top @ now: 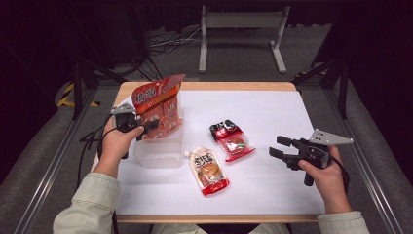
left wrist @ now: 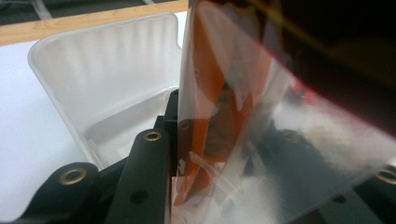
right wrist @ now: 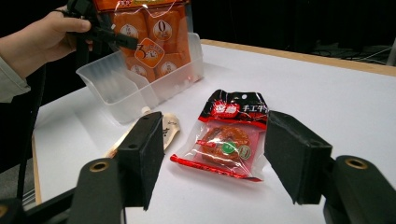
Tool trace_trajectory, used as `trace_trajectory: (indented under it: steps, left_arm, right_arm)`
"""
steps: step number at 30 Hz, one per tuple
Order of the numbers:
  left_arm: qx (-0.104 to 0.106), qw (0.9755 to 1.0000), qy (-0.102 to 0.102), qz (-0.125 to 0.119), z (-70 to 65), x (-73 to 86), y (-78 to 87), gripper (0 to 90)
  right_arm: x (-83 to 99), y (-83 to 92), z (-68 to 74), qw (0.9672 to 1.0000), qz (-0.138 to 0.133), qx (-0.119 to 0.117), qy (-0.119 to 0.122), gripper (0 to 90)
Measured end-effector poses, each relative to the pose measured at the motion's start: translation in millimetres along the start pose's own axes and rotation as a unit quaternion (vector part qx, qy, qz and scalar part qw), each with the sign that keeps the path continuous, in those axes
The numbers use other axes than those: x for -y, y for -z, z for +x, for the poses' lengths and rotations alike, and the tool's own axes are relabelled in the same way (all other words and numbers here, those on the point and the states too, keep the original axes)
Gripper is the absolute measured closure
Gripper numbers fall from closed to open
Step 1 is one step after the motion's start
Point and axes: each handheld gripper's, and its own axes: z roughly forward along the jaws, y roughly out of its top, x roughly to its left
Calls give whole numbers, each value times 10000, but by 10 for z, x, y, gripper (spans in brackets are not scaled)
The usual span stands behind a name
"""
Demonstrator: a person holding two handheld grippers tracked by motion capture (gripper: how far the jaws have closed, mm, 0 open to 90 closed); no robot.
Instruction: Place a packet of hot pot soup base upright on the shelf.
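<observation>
The orange snack bag (top: 159, 106) is the thing in hand, and the step looks like lowering it into the clear plastic bin (top: 160, 152) at the left of the white mat (top: 282, 112); it stands upright with its long axis near vertical, its sealed top edge up and leaning a little to the right, its bottom already down among the bin's walls, its printed face turned toward the person and the right.

Going near to far: the spouted sauce pouch (top: 208, 170) lies flat at the near middle, its long axis running near to far with a slight lean, its cap end toward the bin; just beyond it and to the right lies the black and red packet (top: 232, 139), flat, its dark header at the far end; the two are apart, not touching.

The right gripper (top: 281, 147) hovers at the near right with nothing between its jaws, which stand parted and aim left toward the black and red packet (right wrist: 229, 135); the left gripper (top: 144, 127) is clamped on the orange snack bag's left edge at about mid-height, the film (left wrist: 224, 121) pinched against its pads.

The next move, I judge, calls for easing the bag down until it rests on the bin's floor, then parting the left jaws without tipping it over the near wall.
</observation>
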Motion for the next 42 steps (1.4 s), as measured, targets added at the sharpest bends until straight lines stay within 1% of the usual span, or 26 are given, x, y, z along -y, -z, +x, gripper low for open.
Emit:
trace_trajectory:
  steps: [1,4,6,9,11,13,14,15,16,17,19,21,22,23,24,26,28,31,34,35,36,37,38,40,41,42]
  left_arm:
    - [-44,10000,-53,-34,6,10,4,701]
    - [24,9998,98,-147,36,45,9,700]
    - [-40,9999,8,-168,50,34,2,699]
    - [6,9997,90,-216,50,21,-4,694]
    - [-80,9994,77,-334,38,20,-6,667]
    - [-193,9991,73,-366,17,8,10,595]
    - [-193,9991,73,-366,17,8,10,514]
    - [-318,9989,58,-339,-1,1,17,404]
    - [-430,9985,44,-340,-15,-3,26,404]
    - [-572,9975,0,-421,-35,-7,64,274]
    - [-667,9965,-25,-494,-49,-8,95,194]
    - [-852,9940,-150,-675,-85,-10,184,167]
    - [-893,9931,-151,-748,-103,-9,216,115]
    - [-956,9910,-148,-924,-148,-3,315,101]
    - [-956,9910,-148,-924,-148,-3,315,92]
    - [-998,9890,-186,-1077,-193,7,397,81]
    - [-1004,9878,-221,-1169,-251,21,476,75]
    - [-978,9876,-270,-1194,-350,55,589,75]
    - [-1047,9896,-320,-930,-429,142,682,80]
    - [-945,9902,-261,-992,-463,216,720,79]
    - [-945,9902,-261,-992,-463,216,720,80]
    - [-806,9916,-263,-978,-506,292,751,79]
    - [-806,9916,-263,-978,-506,292,751,80]
    - [-705,9917,-410,-997,-545,343,778,80]
    - [-661,9918,-443,-1001,-556,358,793,81]
    - [-530,9926,-441,-1003,-565,394,819,81]
  right_arm:
    - [0,0,0,10000,0,0,0,386]
    - [-6,18,7,10000,-18,3,6,386]
    - [-2,25,-4,10000,-29,22,-3,386]
    - [6,12,-10,10000,19,28,3,387]
    - [5,-3,-1,10000,34,11,12,387]
    - [0,-8,-3,10000,16,6,18,387]
    - [0,-8,-3,10000,16,6,18,387]
    - [-1,-12,-5,10000,22,24,2,387]
    - [-1,-12,-5,10000,22,24,2,387]
    - [0,-22,-7,10000,43,16,6,382]
    - [2,-30,-3,10000,45,5,0,380]
    - [4,-33,-1,10000,57,9,-2,379]
    - [7,-38,-4,10000,66,20,20,375]
    - [9,-37,-2,10000,72,30,6,372]
    - [9,-37,-2,10000,72,30,6,372]
    - [8,-35,-2,10000,63,53,23,356]
    - [7,-25,-5,9999,37,102,64,349]
    - [8,-21,-7,9999,34,116,64,349]
    - [20,-11,-8,9998,91,158,108,342]
    - [20,-11,-10,9998,85,169,113,338]
    - [18,-13,-12,9998,86,178,101,330]
    - [15,-18,-11,9997,96,190,80,309]
    - [15,-18,-11,9997,96,190,80,309]
    - [19,-33,-4,9993,221,287,53,270]
    - [24,-47,-6,9991,255,329,122,251]
    - [24,-52,-2,9987,342,369,99,262]
